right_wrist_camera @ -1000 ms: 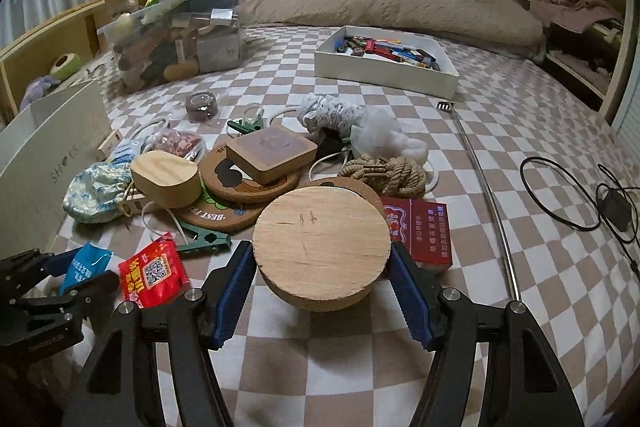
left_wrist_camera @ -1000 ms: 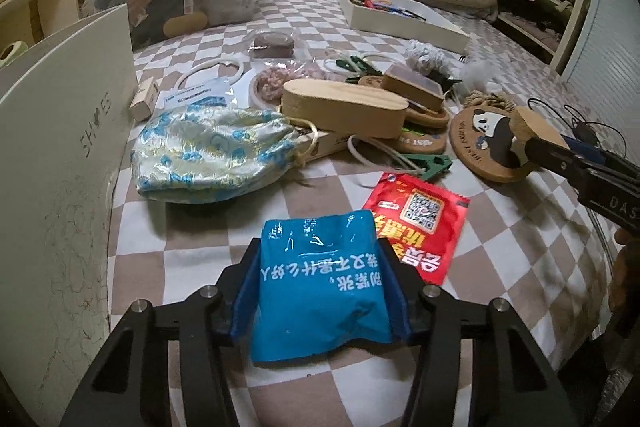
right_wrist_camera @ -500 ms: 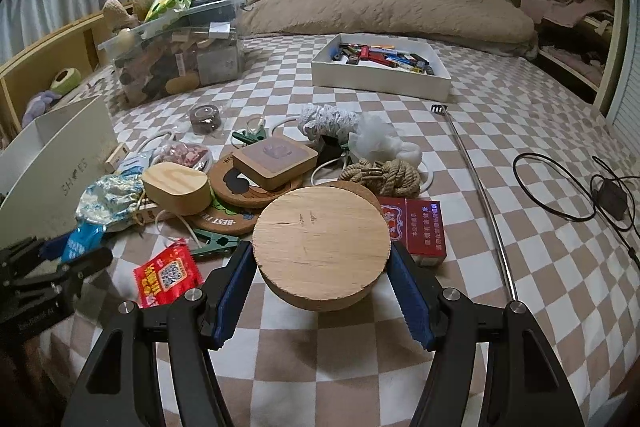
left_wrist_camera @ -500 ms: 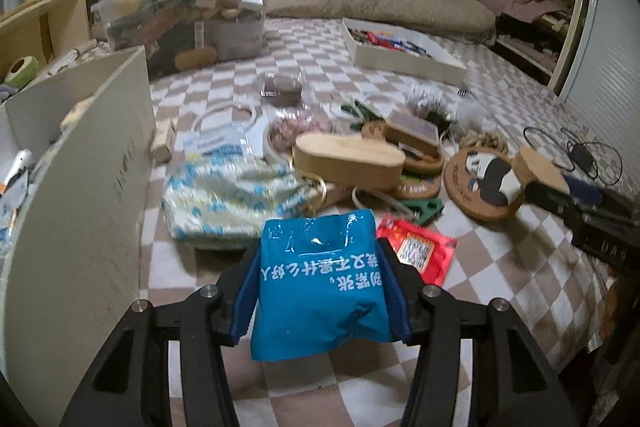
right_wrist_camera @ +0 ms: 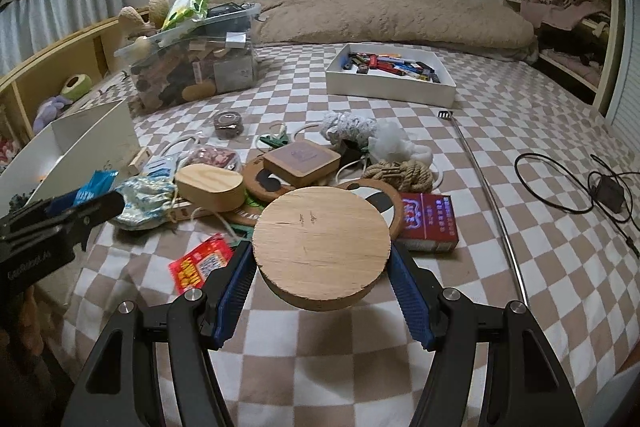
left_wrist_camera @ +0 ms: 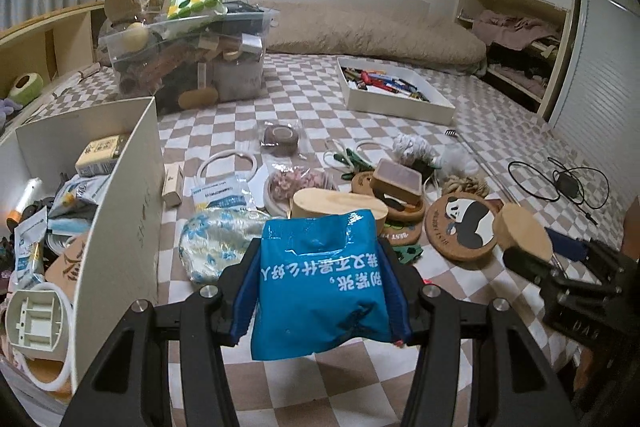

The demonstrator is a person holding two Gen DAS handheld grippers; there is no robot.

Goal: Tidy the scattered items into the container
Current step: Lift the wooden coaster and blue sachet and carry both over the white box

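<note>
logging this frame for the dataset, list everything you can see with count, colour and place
blue packet: 1, blue, in left gripper
wooden disc: 1, tan, in right gripper
shoe box: 1, cream, left, part filled
red sachet: 1, red, on bed
panda coaster: 1, brown, mid bed
red carton: 1, red, beside disc
white tray: 1, white, far bed
clear bin: 1, overfull, far left
left gripper: 1, black
right gripper: 1, black
</note>
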